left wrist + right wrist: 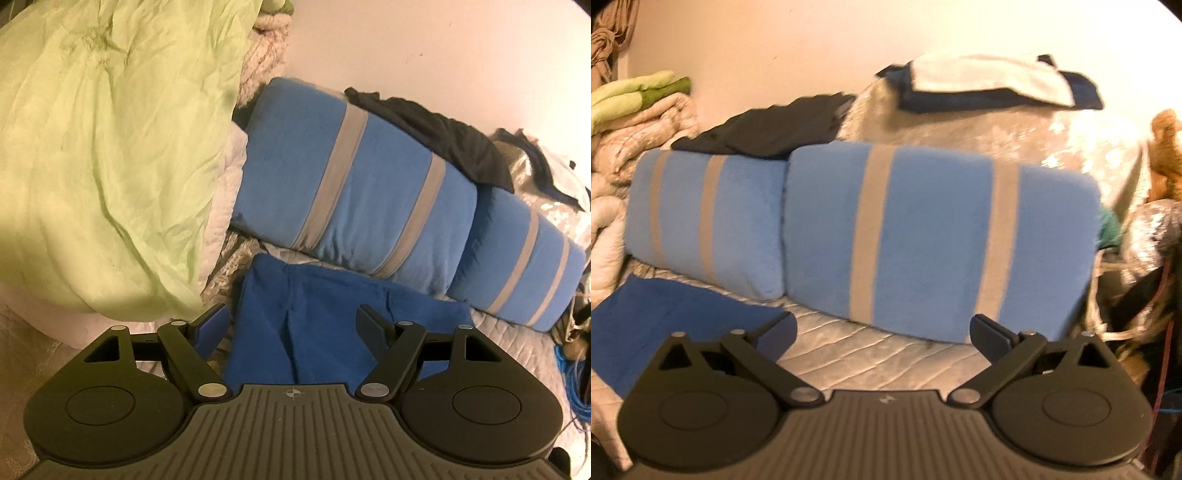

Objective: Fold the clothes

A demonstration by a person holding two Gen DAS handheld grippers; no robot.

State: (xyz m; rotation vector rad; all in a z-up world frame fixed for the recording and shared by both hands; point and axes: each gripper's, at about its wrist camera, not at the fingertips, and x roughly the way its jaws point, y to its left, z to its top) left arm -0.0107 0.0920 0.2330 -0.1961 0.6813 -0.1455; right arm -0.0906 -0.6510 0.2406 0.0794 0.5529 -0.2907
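A folded royal-blue garment (332,325) lies flat on the quilted bed, just in front of two blue pillows. My left gripper (293,321) hovers over it, jaws wide apart, nothing pinched between them. In the right wrist view the same blue garment (665,321) sits at the lower left. My right gripper (882,334) stands open above bare quilt (879,354), to the right of the garment and clear of it. A dark garment (768,125) lies on top of the left pillow. A white and navy stack (990,81) rests on a shiny bundle behind.
Two light-blue pillows with grey stripes (351,184) (938,240) lean against the wall. A large pale-green cloth (103,155) is heaped at the left over cream blankets. Blue cables (576,376) and clutter crowd the right edge. A brown soft toy (1167,147) sits at far right.
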